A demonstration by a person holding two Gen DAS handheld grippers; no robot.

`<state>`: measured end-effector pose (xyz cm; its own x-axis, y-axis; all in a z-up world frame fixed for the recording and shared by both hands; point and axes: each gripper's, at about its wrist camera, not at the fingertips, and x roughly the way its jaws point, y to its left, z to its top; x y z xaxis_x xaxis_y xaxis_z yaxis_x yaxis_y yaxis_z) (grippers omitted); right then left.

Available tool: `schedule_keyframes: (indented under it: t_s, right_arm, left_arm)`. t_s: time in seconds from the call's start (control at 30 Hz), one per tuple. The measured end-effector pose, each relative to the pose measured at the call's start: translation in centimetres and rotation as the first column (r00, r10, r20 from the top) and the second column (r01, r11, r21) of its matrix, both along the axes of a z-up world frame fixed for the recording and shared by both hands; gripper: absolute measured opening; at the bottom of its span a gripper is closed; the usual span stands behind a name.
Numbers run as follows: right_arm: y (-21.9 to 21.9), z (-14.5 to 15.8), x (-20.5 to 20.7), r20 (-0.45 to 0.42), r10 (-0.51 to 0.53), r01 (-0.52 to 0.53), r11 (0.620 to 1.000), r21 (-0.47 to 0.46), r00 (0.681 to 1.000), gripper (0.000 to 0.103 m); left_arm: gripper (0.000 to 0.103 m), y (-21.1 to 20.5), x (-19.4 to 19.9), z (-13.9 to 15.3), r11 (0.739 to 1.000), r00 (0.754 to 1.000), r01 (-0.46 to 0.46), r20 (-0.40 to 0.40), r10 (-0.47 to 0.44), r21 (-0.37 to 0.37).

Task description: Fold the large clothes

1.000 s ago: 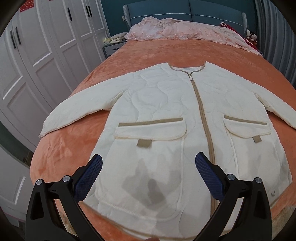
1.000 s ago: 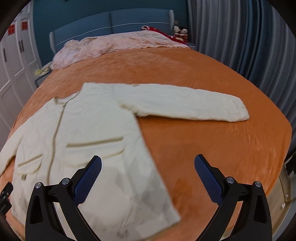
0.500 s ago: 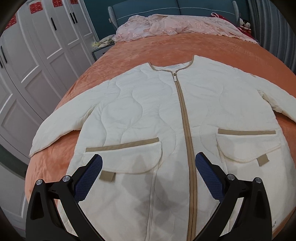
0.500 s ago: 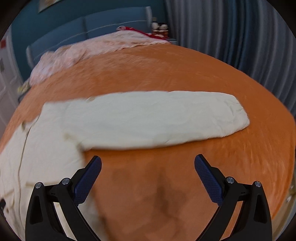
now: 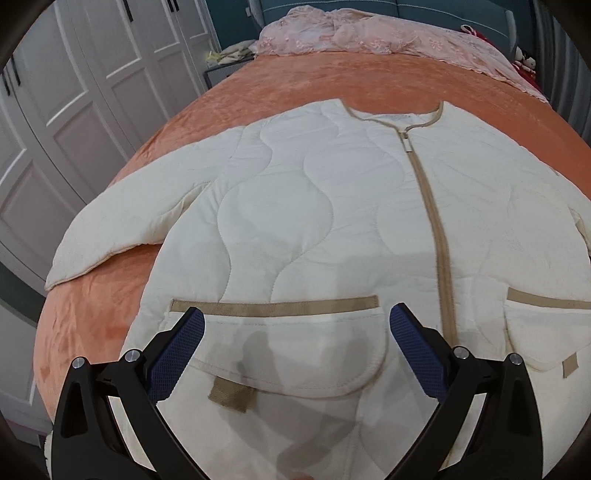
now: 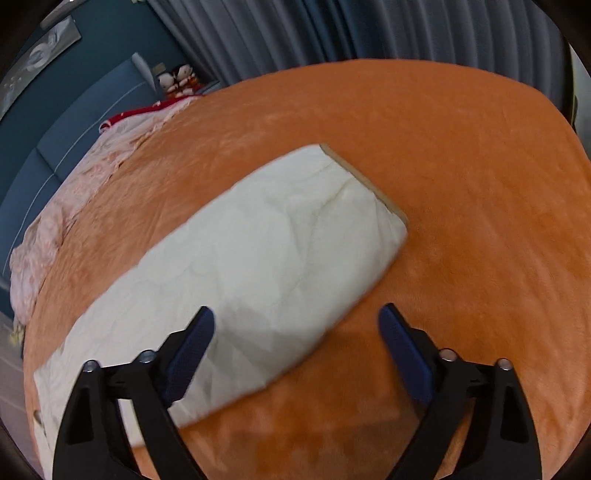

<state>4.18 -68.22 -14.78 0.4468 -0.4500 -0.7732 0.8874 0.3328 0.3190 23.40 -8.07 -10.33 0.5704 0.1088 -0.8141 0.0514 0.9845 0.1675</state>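
On the orange bed, I have the cream quilted jacket lying flat, front up and zipped, collar toward the headboard, both sleeves spread out to the sides. My left hand-held gripper hangs over the jacket's left chest pocket, jaws wide apart and touching nothing; a second ago that same view took in the hem and both pockets from further back, so I have closed in on the body of the garment. The bigger change is on my right: the right hand-held gripper, which a second ago looked across the whole jacket, now faces the far sleeve near its tan-edged cuff, and the sleeve runs diagonally through the view where before it lay level, so the wrist has rolled. Its jaws are closing, with the lower edge of the sleeve between them, though I see no pad pressing cloth yet; the frame is blurred by motion. I read this as the opening of the first fold: the right sleeve is about to be taken and carried in over the chest. Nothing is folded yet. A pink bedspread is bunched at the headboard, well clear of the jacket.
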Motion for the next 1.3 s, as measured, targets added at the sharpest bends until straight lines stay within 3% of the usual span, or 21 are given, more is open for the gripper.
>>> schedule_keyframes:
  t_s: [0.03,0.07,0.13,0.23,0.33,0.47,0.57,0.67,0.87,1.03,1.2,1.3]
  right_arm:
    - [0.0,0.1,0.4,0.005,0.008,-0.008,1.0,-0.001,1.0,0.064]
    - [0.1,0.3,1.4,0.007,0.019,-0.019,1.0,0.002,1.0,0.04]
    - [0.4,0.9,2.8,0.065,0.066,-0.068,0.997,0.026,0.996,0.013]
    - [3.3,4.1,5.7,0.085,0.162,-0.157,0.986,-0.061,0.983,0.012]
    - [9.4,8.6,10.5,0.093,0.355,-0.334,0.925,-0.181,0.93,0.012]
    - [19.1,12.9,16.3,0.093,0.588,-0.546,0.79,-0.281,0.803,0.011]
    - [28.1,14.6,20.8,0.078,0.75,-0.696,0.642,-0.323,0.656,0.011]
    - [35.2,14.7,23.8,0.067,0.845,-0.789,0.521,-0.327,0.53,0.011]
    - [44.7,12.1,27.9,0.026,0.931,-0.892,0.356,-0.279,0.363,0.011]
    - [49.5,9.0,28.0,-0.051,0.958,-0.935,0.262,-0.24,0.281,0.012]
    - [52.0,6.1,26.6,-0.105,0.967,-0.958,0.21,-0.196,0.233,0.019]
    - [53.5,4.9,25.9,-0.123,0.973,-0.969,0.171,-0.181,0.195,0.034]
  left_arm:
    - [0.098,0.2,0.3,-0.1,1.0,1.0,-0.001,0.001,0.001,-0.004]
    - [0.098,0.5,0.4,-0.2,1.0,1.0,-0.009,0.003,0.009,0.001]
    - [0.098,1.1,0.8,-0.3,1.0,1.0,-0.018,0.005,0.018,0.003]
    - [0.098,2.4,1.3,-0.5,0.999,0.999,-0.033,0.005,0.033,-0.007]
    - [0.098,3.6,1.7,-0.6,0.998,0.998,-0.056,0.01,0.056,-0.012]
    - [0.098,5.3,2.0,-0.6,0.996,0.996,-0.088,0.01,0.088,-0.023]
    - [0.098,6.5,2.1,-0.5,0.994,0.994,-0.106,0.013,0.106,-0.037]
    - [0.098,7.8,2.2,-0.3,0.992,0.993,-0.12,0.018,0.121,-0.046]
    - [0.098,10.7,2.3,-0.3,0.984,0.987,-0.16,0.019,0.162,-0.075]
    - [0.098,12.9,2.5,-0.7,0.976,0.981,-0.191,0.01,0.193,-0.107]
    - [0.098,13.7,2.7,-0.5,0.968,0.982,-0.182,0.009,0.186,-0.171]
    - [0.098,14.0,2.8,0.1,0.958,0.984,-0.166,0.023,0.176,-0.232]
